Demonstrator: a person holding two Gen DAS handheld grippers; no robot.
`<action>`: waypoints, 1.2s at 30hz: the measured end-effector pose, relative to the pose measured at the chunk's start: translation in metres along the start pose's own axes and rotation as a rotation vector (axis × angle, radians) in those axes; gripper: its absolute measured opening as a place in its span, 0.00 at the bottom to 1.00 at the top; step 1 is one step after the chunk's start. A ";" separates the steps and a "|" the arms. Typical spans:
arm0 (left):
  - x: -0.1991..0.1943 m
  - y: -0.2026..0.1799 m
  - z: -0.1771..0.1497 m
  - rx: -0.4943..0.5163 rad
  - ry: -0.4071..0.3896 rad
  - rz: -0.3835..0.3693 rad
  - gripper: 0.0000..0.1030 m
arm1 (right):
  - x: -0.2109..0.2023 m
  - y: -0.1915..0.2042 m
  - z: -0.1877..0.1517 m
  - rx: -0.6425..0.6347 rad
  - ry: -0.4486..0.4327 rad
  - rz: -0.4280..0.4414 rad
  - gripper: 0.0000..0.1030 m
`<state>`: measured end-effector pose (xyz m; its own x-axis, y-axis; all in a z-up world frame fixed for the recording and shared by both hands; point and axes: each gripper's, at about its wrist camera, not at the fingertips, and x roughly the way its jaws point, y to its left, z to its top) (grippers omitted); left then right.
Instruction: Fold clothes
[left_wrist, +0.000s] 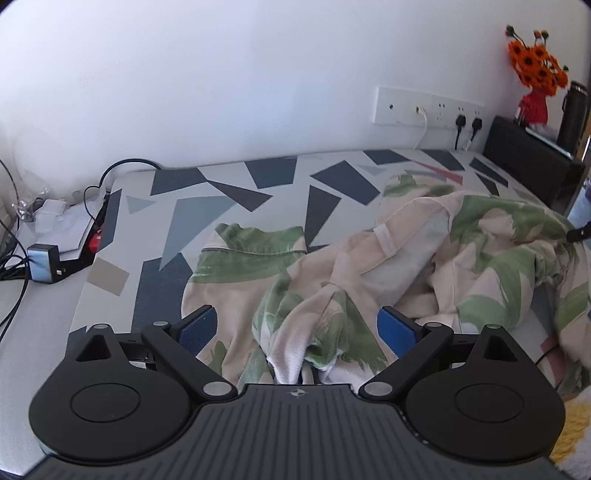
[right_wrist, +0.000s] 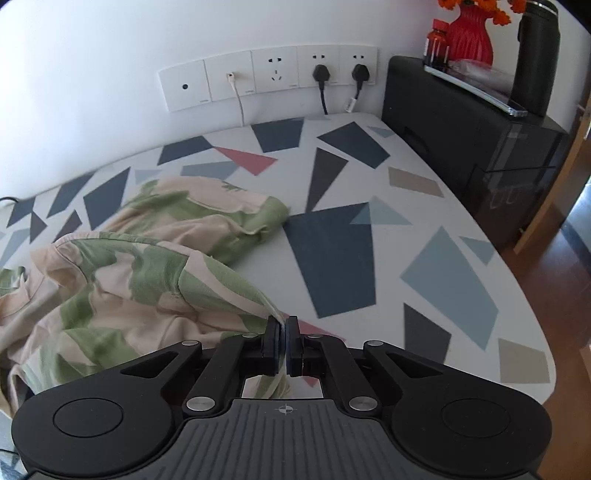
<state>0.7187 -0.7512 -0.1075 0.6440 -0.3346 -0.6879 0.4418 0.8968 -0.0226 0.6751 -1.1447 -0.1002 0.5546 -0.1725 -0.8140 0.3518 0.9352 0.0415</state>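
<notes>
The table (right_wrist: 436, 236), with its geometric cloth, carries the garment (left_wrist: 369, 266), a beige and green leaf-print top heaped on the half nearer the cables, nowhere near flat. In the left wrist view its long axis seems to run from the sleeve cuff (left_wrist: 255, 240), lying flat toward the wall, across to the bunched mass on the far side. The second sleeve (right_wrist: 236, 218) points toward the sockets (right_wrist: 273, 74); beyond that, the crumple hides the true lie.

The right gripper (right_wrist: 282, 341) is clamped tight on a thin edge of fabric. The risk: such a slim pinch could slip out under a pull, or drag the whole heap off the rim.

The left gripper (left_wrist: 297, 328) stands wide apart, pads either side of a raised fold, pressing nothing. Closing here could catch several layers at once and lock in the wrinkles.
</notes>
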 end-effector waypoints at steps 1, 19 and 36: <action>0.001 -0.002 0.000 0.008 0.005 0.003 0.93 | 0.001 0.003 0.000 -0.030 0.001 -0.027 0.02; 0.010 -0.002 -0.007 -0.011 0.044 0.012 0.93 | 0.033 0.093 0.032 -0.376 -0.166 0.251 0.50; -0.001 -0.014 0.000 0.072 0.024 -0.002 0.93 | -0.016 0.125 0.021 -0.488 -0.509 0.186 0.04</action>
<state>0.7112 -0.7636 -0.1065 0.6287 -0.3283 -0.7050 0.4870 0.8730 0.0277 0.7260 -1.0314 -0.0695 0.8963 -0.0090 -0.4434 -0.0927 0.9739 -0.2071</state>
